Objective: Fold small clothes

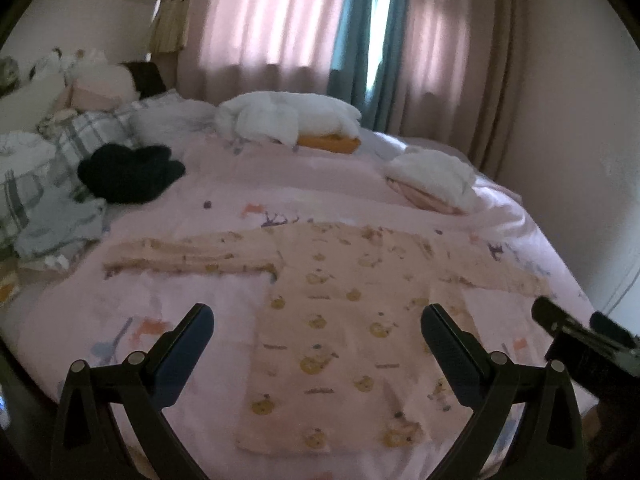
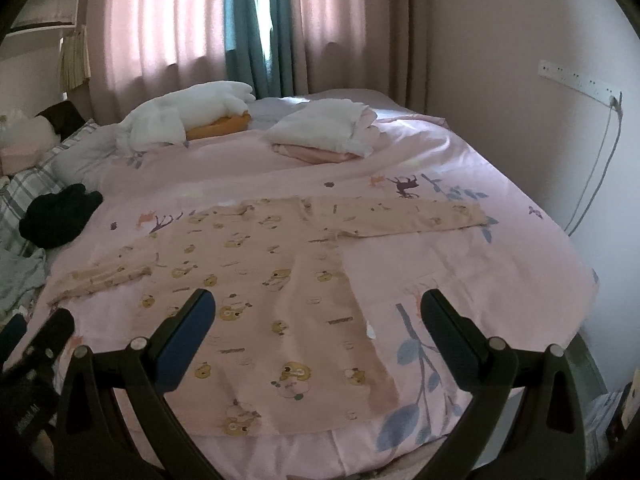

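A small peach long-sleeved shirt with a bear print (image 1: 340, 332) lies flat on the pink bed cover, both sleeves spread out to the sides. It also shows in the right wrist view (image 2: 272, 288). My left gripper (image 1: 318, 314) is open and empty, held above the shirt's lower half. My right gripper (image 2: 318, 300) is open and empty, above the shirt's lower right part. The right gripper shows at the right edge of the left wrist view (image 1: 576, 332). The left gripper shows at the left edge of the right wrist view (image 2: 36, 336).
The pink bed cover (image 2: 460, 264) fills both views. A black garment (image 1: 130, 172) and plaid pillows (image 1: 76, 136) lie at the left. White folded bedding on an orange pillow (image 1: 288, 118) and a white-and-pink pile (image 2: 324, 132) lie at the back. Wall at the right.
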A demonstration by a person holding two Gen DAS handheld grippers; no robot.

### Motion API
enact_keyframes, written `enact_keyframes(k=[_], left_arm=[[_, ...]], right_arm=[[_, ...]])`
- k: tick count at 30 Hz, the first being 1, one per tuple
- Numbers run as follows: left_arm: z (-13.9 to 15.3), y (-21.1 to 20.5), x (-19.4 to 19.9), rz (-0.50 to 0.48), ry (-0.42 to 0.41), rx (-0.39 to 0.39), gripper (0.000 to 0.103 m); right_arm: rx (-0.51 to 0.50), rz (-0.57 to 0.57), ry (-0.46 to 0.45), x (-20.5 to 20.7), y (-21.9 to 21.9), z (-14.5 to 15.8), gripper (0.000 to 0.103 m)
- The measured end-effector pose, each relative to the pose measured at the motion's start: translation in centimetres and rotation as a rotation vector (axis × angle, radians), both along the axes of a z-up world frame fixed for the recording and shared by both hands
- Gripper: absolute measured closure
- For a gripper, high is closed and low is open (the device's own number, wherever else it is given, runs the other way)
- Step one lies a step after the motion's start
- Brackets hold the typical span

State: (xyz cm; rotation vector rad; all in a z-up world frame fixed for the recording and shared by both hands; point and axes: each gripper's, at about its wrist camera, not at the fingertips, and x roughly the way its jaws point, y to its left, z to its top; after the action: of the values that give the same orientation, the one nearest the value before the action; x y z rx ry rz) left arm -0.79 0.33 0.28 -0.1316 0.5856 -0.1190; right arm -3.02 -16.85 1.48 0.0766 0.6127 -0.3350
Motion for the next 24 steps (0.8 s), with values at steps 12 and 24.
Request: enact_keyframes(k=[12,24], left_arm=[[-0.2,1.7,0.3,0.069,0.028,-0.024,0.001],[-0.4,2.1,-0.1,0.087,0.037,-0.042,0.001]], right_arm=[[-0.053,0.014,0.002,0.1,1.9,0.5,0.0],[-0.047,0.047,-0.008,-0.3,2.3,0.7,0.0]])
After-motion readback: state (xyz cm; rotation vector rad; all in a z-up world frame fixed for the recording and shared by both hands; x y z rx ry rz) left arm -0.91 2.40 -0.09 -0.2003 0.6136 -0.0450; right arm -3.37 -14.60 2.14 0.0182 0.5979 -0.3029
